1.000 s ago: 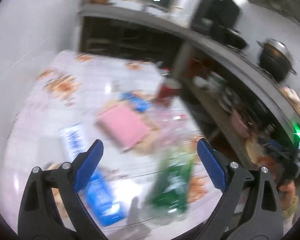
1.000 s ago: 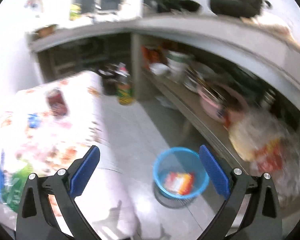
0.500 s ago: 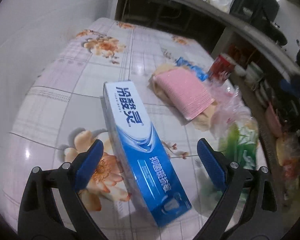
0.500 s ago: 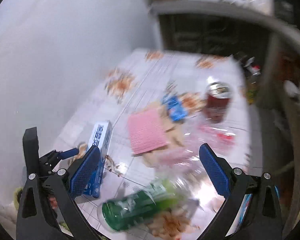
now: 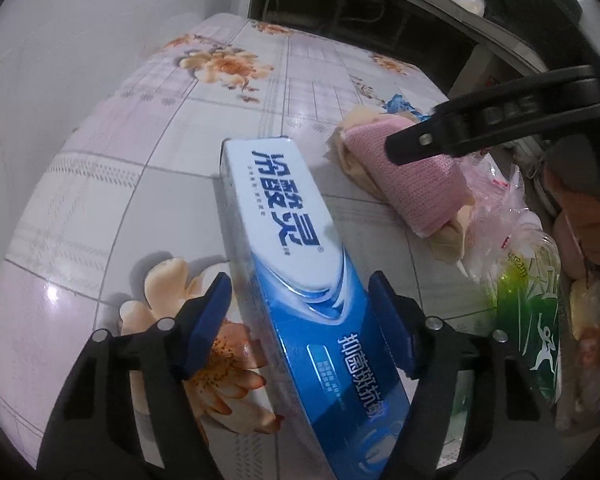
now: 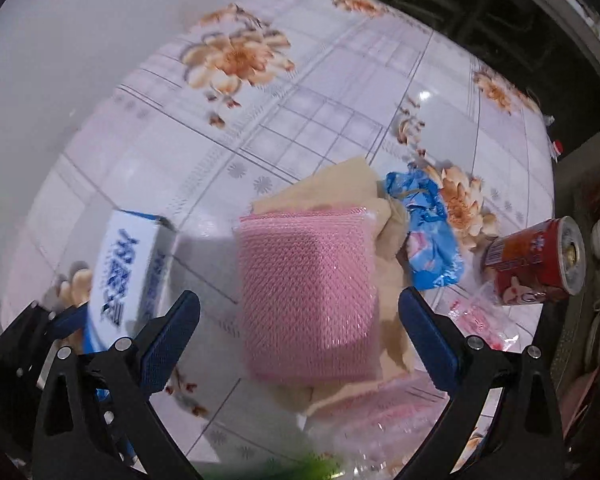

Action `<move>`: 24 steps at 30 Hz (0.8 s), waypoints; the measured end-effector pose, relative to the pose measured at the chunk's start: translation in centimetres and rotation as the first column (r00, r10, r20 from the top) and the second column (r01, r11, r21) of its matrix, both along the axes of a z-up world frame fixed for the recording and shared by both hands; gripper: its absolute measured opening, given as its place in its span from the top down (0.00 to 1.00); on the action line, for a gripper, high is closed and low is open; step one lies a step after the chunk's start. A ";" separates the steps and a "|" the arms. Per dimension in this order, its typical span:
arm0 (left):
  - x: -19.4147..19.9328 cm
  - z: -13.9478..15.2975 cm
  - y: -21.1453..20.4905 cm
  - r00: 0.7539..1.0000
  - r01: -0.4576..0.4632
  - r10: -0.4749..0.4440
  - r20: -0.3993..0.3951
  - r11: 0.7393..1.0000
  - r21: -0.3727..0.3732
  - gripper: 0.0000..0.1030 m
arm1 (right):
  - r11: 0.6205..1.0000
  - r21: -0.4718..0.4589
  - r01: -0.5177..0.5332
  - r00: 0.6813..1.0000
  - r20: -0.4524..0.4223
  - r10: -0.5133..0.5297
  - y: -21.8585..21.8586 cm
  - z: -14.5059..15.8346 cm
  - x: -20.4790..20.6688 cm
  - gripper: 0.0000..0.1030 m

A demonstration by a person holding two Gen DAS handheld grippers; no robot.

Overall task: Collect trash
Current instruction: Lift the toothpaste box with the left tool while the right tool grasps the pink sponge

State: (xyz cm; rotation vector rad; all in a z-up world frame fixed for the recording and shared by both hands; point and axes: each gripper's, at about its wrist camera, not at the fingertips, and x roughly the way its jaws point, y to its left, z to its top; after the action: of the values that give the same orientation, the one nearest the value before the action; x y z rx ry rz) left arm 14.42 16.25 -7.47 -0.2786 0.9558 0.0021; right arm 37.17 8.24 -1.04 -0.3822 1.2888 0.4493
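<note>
Covering table (image 6: 340, 92): glossy floral cloth.

Blue and white toothpaste box (image 5: 300, 280): large blue Chinese characters reading 冷酸灵 are running along its white top face, and white characters 抑菌斑抗敏 are showing on the blue end. Green wrapper (image 5: 528, 320): the word "scream" is showing near its upper edge. Red can (image 6: 536, 264): its printing is staying too small to read.

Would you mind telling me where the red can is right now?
In the right wrist view, the red can lies on its side at the table's right edge, just right of the blue wrapper.
</note>
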 end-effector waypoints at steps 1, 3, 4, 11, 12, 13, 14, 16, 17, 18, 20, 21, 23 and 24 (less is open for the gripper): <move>0.0 -0.1 0.1 1.000 0.002 -0.002 -0.001 1.000 -0.010 0.35 | 1.000 -0.012 0.001 1.000 0.000 -0.001 0.2 -0.4 0.1 0.06; 0.0 -0.1 0.4 1.000 0.002 -0.002 0.000 1.000 -0.015 0.35 | 1.000 -0.028 0.000 1.000 -0.002 0.000 0.4 -1.0 0.5 0.06; 0.0 -0.1 0.4 1.000 0.002 -0.002 -0.001 1.000 -0.016 0.35 | 0.999 -0.041 0.002 1.000 -0.003 -0.002 0.4 -1.3 0.4 0.06; 0.5 -0.3 0.5 1.000 -0.004 0.004 0.003 1.000 -0.010 0.35 | 0.998 -0.058 0.021 1.000 -0.005 -0.021 -0.1 -2.2 0.7 0.19; 0.5 -0.2 0.5 1.000 -0.006 0.006 0.003 1.000 -0.010 0.35 | 0.998 -0.053 0.023 1.000 -0.009 -0.024 -0.1 -2.2 0.7 0.21; 0.4 -0.2 0.4 1.000 -0.009 0.009 0.003 1.000 -0.011 0.35 | 0.998 -0.048 0.028 1.000 -0.011 -0.028 -0.2 -2.2 0.8 0.22; 0.5 -0.2 0.5 1.000 -0.010 0.010 0.003 1.000 -0.010 0.35 | 0.998 -0.046 0.031 0.999 -0.008 -0.032 -0.2 -2.1 0.8 0.23; 0.5 -0.2 0.5 1.000 -0.012 0.012 0.003 1.000 -0.011 0.36 | 0.999 -0.041 0.035 0.999 0.002 -0.035 -0.3 -1.8 0.7 0.23; 0.5 -0.2 0.5 1.000 -0.011 0.011 0.003 1.000 -0.014 0.38 | 0.999 -0.037 0.036 0.999 0.005 -0.036 -0.3 -1.7 0.7 0.23; 0.5 -0.2 0.5 1.000 -0.011 0.012 0.004 1.000 -0.016 0.40 | 0.999 -0.032 0.037 0.999 0.008 -0.037 -0.4 -1.6 0.7 0.24; 0.5 -0.1 0.6 1.000 -0.018 0.018 0.006 1.000 -0.015 0.42 | 0.999 -0.019 0.044 0.999 0.014 -0.043 -0.6 -1.1 0.5 0.24; 0.4 -0.1 0.6 1.000 -0.020 0.020 0.006 1.000 -0.016 0.43 | 0.999 -0.015 0.046 0.999 0.016 -0.046 -0.6 -0.9 0.3 0.24; 0.3 -0.1 0.7 1.000 -0.027 0.027 0.007 0.999 -0.022 0.44 | 0.999 -0.001 0.050 0.999 0.020 -0.050 -0.8 -0.5 0.2 0.24; 0.2 -0.1 0.8 1.000 -0.028 0.028 0.007 0.999 -0.025 0.44 | 0.999 0.009 0.053 0.998 0.024 -0.053 -1.0 -0.2 0.1 0.24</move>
State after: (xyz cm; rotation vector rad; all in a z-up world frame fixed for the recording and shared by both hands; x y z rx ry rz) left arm 14.66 17.07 -7.56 -0.3147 0.9449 0.0152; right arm 37.26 7.23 -1.19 -0.3444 1.2704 0.4039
